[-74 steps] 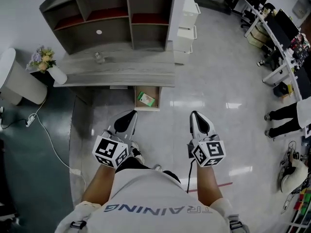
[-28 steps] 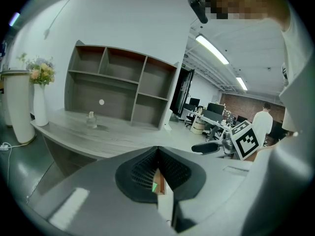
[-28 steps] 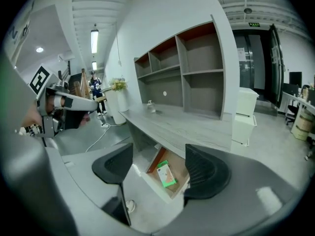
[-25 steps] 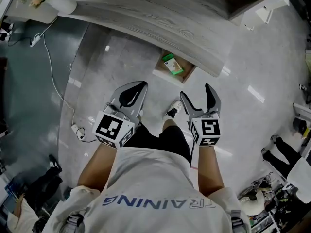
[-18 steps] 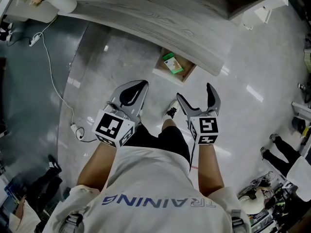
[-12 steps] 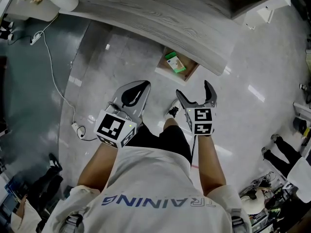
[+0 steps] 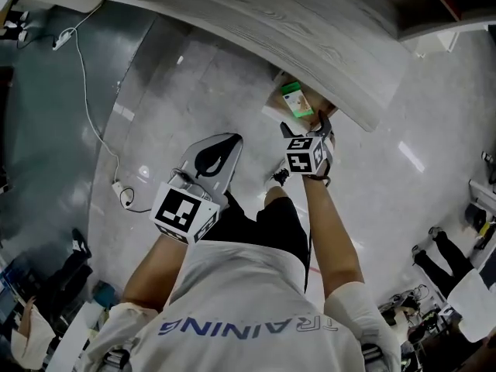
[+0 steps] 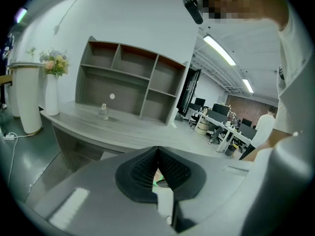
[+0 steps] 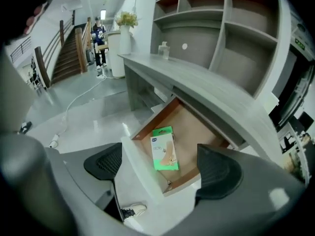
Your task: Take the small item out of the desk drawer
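The small item is a green and white flat box lying in the open wooden drawer under the grey desk. In the head view the box shows in the drawer just beyond my right gripper. The right gripper hovers above the drawer's front; its jaws stand wide and are closing slightly, with the box lined up between them but well below and untouched. My left gripper hangs back over the floor, its jaws shut on nothing.
The desk top carries a small bottle and a shelf unit; a white vase stands at its end. A cable with a plug strip lies on the floor at left. The person's shoe is below the drawer front.
My right gripper has reached forward to the drawer and its jaws have spread wider. The head has moved closer to the desk. The left gripper has barely moved.
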`<state>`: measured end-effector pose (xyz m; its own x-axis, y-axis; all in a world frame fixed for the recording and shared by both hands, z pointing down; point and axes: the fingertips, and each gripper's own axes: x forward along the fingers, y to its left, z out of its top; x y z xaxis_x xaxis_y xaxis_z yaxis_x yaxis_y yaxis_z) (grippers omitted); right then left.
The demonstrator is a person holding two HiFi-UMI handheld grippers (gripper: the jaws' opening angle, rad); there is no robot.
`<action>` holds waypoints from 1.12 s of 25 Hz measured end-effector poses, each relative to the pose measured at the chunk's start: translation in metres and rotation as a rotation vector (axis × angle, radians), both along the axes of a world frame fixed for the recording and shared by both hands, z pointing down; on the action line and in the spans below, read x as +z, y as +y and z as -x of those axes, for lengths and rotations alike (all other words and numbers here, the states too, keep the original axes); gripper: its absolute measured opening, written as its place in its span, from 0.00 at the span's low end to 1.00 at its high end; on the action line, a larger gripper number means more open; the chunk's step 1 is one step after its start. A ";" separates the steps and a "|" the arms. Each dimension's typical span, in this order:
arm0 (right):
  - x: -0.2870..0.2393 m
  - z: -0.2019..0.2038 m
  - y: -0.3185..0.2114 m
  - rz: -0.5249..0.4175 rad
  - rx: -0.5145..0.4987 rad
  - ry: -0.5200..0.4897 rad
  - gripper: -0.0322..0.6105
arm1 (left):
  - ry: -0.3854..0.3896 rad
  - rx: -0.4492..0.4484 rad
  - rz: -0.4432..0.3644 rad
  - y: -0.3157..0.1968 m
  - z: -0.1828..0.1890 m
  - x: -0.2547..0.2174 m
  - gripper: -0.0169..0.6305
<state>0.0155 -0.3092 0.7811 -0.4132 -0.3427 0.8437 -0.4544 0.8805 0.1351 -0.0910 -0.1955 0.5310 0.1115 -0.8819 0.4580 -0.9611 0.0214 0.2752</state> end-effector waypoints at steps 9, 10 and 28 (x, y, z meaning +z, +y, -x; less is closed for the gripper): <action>0.081 0.012 -0.030 -0.069 0.031 0.173 0.80 | -0.019 -0.063 0.038 0.022 0.030 0.035 0.03; 0.087 0.012 -0.032 -0.071 0.035 0.187 0.80 | -0.015 -0.076 0.043 0.026 0.033 0.037 0.03; 0.106 0.010 -0.045 -0.199 0.007 0.331 0.57 | 0.012 -0.091 0.076 0.022 0.040 0.052 0.03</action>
<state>0.0057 -0.3540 0.8876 -0.1267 -0.5150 0.8478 -0.3639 0.8192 0.4432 -0.1314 -0.1731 0.5831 0.0389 -0.8512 0.5234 -0.9509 0.1295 0.2812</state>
